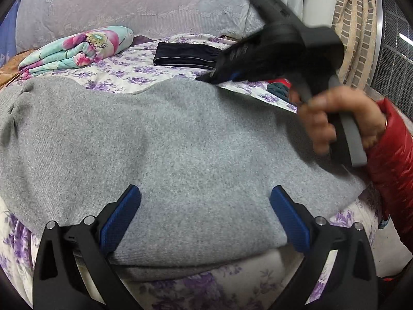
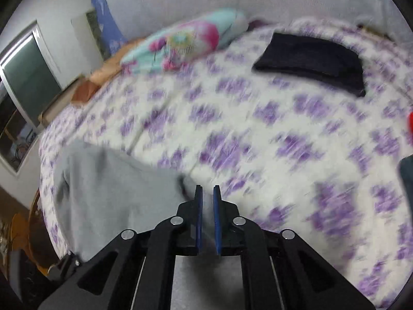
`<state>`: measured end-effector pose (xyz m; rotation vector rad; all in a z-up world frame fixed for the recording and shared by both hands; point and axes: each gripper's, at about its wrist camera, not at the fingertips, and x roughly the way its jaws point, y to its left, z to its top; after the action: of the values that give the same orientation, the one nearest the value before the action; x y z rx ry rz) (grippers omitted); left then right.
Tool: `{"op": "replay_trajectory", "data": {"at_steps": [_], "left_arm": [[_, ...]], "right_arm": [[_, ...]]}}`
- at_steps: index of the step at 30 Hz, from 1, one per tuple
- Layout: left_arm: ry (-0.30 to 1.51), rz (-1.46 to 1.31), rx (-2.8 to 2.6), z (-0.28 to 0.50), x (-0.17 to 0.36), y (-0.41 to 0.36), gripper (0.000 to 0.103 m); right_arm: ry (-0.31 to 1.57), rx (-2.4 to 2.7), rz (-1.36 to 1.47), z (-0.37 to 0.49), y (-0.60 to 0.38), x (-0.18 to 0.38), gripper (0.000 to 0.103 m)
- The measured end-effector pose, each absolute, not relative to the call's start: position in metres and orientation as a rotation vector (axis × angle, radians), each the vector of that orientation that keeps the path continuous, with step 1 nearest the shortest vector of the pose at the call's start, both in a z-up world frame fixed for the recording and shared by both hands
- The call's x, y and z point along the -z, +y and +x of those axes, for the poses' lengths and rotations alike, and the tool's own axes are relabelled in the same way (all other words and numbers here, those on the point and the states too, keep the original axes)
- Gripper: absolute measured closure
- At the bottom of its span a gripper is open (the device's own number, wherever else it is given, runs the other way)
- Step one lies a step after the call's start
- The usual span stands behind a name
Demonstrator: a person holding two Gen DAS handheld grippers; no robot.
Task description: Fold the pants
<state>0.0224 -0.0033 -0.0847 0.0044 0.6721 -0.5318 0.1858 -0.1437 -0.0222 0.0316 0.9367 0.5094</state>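
Observation:
The grey pants point(image 1: 165, 139) lie folded flat on the flowered bed. My left gripper point(image 1: 205, 199) is open, its blue pads spread wide over the near edge of the pants, holding nothing. My right gripper point(image 1: 206, 77) shows in the left wrist view at the pants' far right edge, held by a hand in a red sleeve. In the blurred right wrist view the right gripper point(image 2: 207, 191) has its pads nearly together on a fold of the grey pants point(image 2: 111, 193), which hang to its left.
A folded dark garment point(image 1: 185, 54) lies at the back of the bed, also in the right wrist view point(image 2: 312, 62). A rolled floral quilt point(image 1: 77, 49) lies at the back left. A red and teal item point(image 1: 278, 87) sits at the right. The purple-flowered bedsheet point(image 2: 258, 134) covers the bed.

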Motion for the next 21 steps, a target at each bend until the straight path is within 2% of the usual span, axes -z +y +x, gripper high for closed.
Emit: {"op": "replay_trajectory", "data": {"at_steps": [3, 7, 9, 11, 13, 16, 19, 21], "left_arm": [[0.669, 0.003, 0.534, 0.022, 0.085, -0.003, 0.004], [0.666, 0.0, 0.536, 0.021, 0.084, -0.004, 0.004], [0.664, -0.002, 0.537, 0.019, 0.084, -0.004, 0.004], [0.664, -0.001, 0.537, 0.02, 0.084, -0.004, 0.004], [0.664, -0.002, 0.537, 0.019, 0.084, -0.004, 0.004], [0.662, -0.003, 0.538, 0.019, 0.084, -0.005, 0.004], [0.662, -0.002, 0.538, 0.019, 0.084, -0.005, 0.004], [0.663, -0.001, 0.537, 0.019, 0.084, -0.005, 0.004]], "right_arm": [[0.945, -0.591, -0.082, 0.152, -0.121, 0.033, 0.098], [0.983, -0.618, 0.08, 0.166, -0.139, 0.029, 0.097], [1.012, -0.647, 0.159, 0.18, -0.145, 0.031, 0.094], [1.016, -0.666, 0.27, 0.195, -0.154, 0.034, 0.065], [1.012, -0.673, 0.391, 0.204, -0.167, 0.038, 0.053], [1.03, -0.72, 0.491, 0.211, -0.174, 0.045, 0.053], [1.057, -0.751, 0.469, 0.215, -0.158, 0.05, 0.053], [1.038, -0.733, 0.404, 0.214, -0.144, 0.047, 0.073]]}}
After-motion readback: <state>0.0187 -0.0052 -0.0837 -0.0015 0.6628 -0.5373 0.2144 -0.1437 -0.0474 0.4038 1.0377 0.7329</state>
